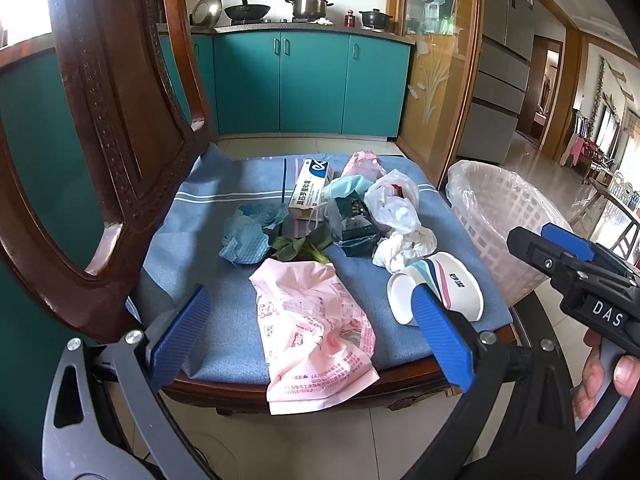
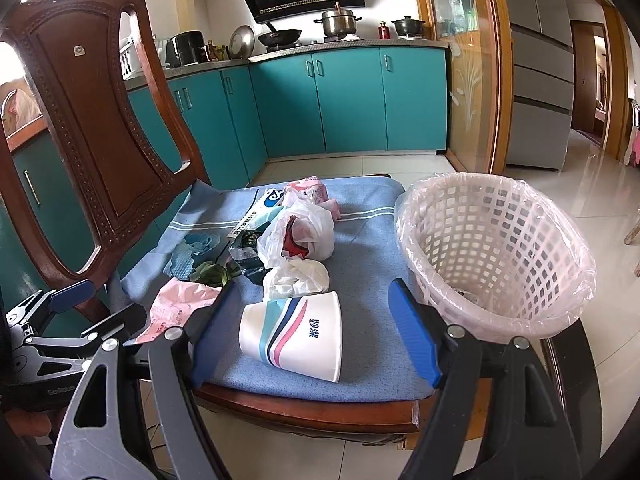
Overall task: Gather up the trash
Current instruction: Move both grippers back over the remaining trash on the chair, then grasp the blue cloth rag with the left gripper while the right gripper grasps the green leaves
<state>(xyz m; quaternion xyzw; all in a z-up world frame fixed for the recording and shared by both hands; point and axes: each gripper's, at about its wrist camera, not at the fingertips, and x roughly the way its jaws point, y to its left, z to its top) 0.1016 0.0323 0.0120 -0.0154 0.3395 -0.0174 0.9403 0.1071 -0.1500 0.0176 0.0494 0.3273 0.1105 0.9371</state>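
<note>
Trash lies on a chair's blue cushion (image 1: 224, 320). A pink printed wrapper (image 1: 320, 332) hangs over the front edge between my open left gripper's (image 1: 308, 340) fingers. A white paper cup (image 2: 294, 336) lies on its side between my open right gripper's (image 2: 316, 336) fingers, untouched. Behind are a white crumpled tissue (image 2: 298, 276), a white plastic bag (image 2: 300, 232), green leaves (image 1: 300, 246), blue crumpled paper (image 1: 250, 234), a toothpaste box (image 1: 310, 186) and a dark packet (image 1: 356, 224). A pink lined basket (image 2: 496, 252) stands at the chair's right.
The carved wooden chair back (image 2: 96, 120) rises at the left. Teal kitchen cabinets (image 2: 348, 100) with pots on the counter stand behind. A glass door with a wooden frame (image 2: 472, 64) and a grey fridge (image 2: 540, 68) are at the right. Tiled floor (image 2: 592, 184) surrounds the chair.
</note>
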